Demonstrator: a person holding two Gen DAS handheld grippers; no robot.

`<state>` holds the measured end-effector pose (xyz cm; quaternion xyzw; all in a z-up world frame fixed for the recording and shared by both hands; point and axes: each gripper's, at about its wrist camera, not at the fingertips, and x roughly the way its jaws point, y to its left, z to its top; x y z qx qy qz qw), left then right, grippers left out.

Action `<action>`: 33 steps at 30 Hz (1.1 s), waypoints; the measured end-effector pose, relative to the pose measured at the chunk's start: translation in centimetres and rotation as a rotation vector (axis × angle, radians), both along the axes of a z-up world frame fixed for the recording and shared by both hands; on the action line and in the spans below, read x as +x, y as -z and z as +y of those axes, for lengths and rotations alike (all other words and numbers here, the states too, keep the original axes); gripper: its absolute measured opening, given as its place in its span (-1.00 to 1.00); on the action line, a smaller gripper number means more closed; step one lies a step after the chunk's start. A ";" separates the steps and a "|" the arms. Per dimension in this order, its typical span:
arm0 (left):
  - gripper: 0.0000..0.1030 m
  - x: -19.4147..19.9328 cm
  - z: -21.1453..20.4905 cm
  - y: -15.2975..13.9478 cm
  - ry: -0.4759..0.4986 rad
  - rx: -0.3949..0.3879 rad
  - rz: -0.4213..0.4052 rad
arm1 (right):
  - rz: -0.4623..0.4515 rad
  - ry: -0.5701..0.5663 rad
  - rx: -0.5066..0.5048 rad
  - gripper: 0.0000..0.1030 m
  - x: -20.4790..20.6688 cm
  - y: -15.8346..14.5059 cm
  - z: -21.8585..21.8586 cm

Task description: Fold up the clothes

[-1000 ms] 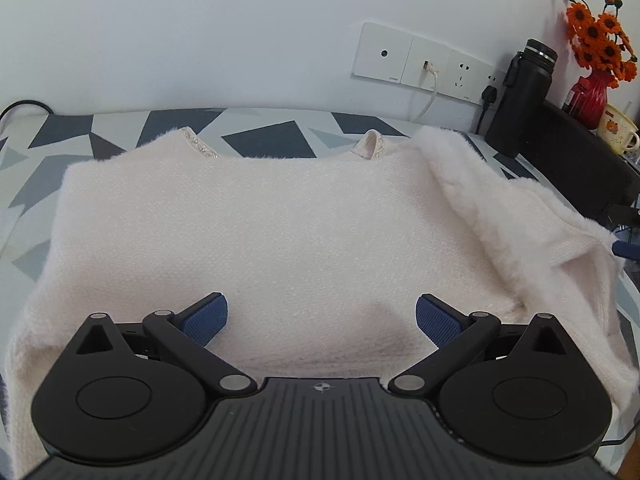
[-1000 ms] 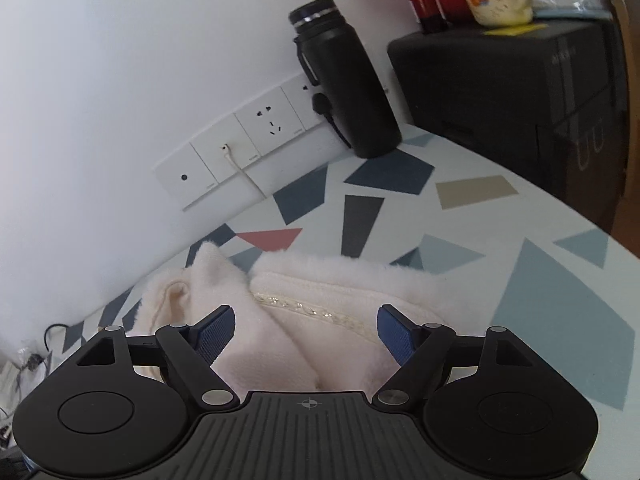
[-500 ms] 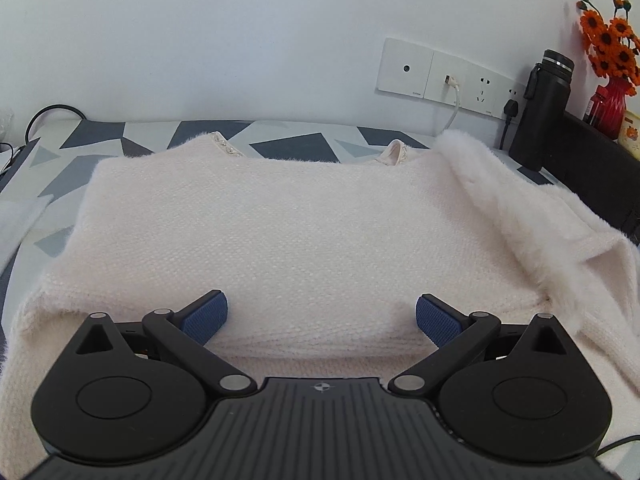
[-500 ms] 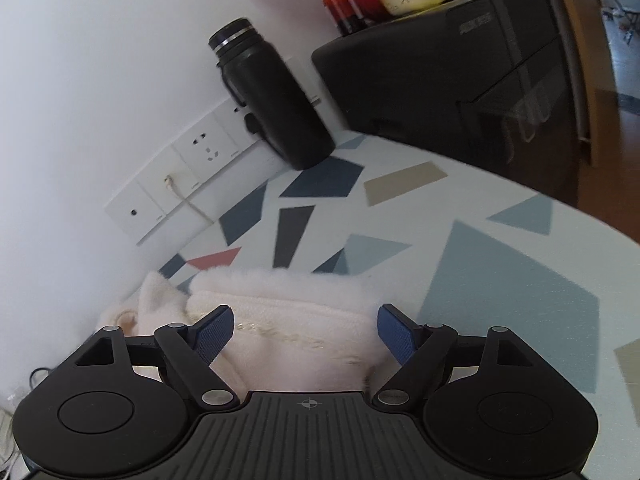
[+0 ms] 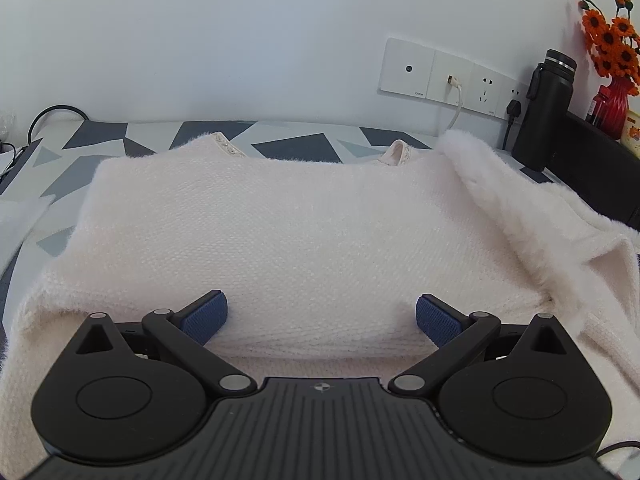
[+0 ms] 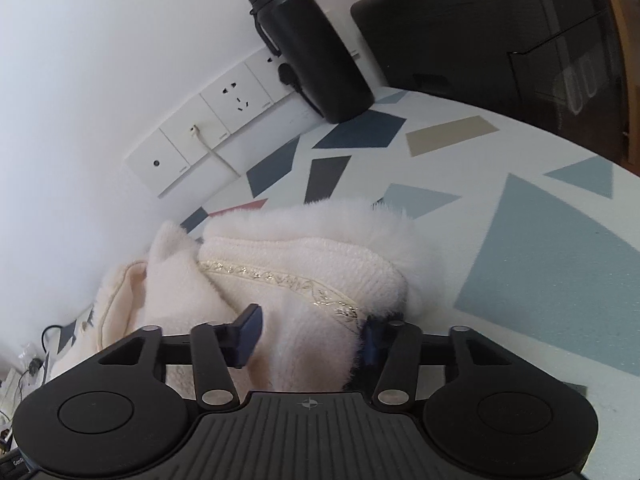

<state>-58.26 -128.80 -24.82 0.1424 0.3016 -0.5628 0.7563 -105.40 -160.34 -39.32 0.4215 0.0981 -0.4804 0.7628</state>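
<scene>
A fluffy cream sweater [image 5: 304, 240] lies spread on the patterned table, its lower part folded under at the near edge and its right side bunched up. My left gripper [image 5: 322, 318] hovers open over that near fold, blue pads wide apart with knit between them but not pinched. In the right wrist view the sweater's beaded trim [image 6: 280, 280] and furry edge [image 6: 360, 220] are heaped in front. My right gripper [image 6: 311, 334] has its jaws closing on this bunched fabric, with the right pad sunk in the fluff.
A black flask [image 6: 312, 48] stands by the wall sockets [image 6: 224, 108], with a white cable [image 5: 456, 100] plugged in. A black box [image 6: 500, 40] sits at the far right, carrying a red vase of orange flowers [image 5: 612, 76]. Bare patterned tabletop [image 6: 540, 240] lies right of the sweater.
My right gripper sank toward the bunched sweater edge and its jaws went from wide apart to narrow around the fabric. The left gripper stayed open, its view tilting slightly up.
</scene>
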 end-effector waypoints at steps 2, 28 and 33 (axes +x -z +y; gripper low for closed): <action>0.99 -0.1 -0.1 0.0 -0.001 0.004 -0.005 | -0.012 -0.013 0.006 -0.64 0.4 0.1 -0.6; 0.99 -0.8 -0.8 0.1 -0.005 0.053 -0.067 | -0.238 0.445 -0.217 -0.78 -8.3 -4.1 -2.0; 0.99 -0.7 -0.7 0.1 -0.003 0.049 -0.061 | -0.224 0.365 -0.217 -0.76 -5.7 -6.0 -2.1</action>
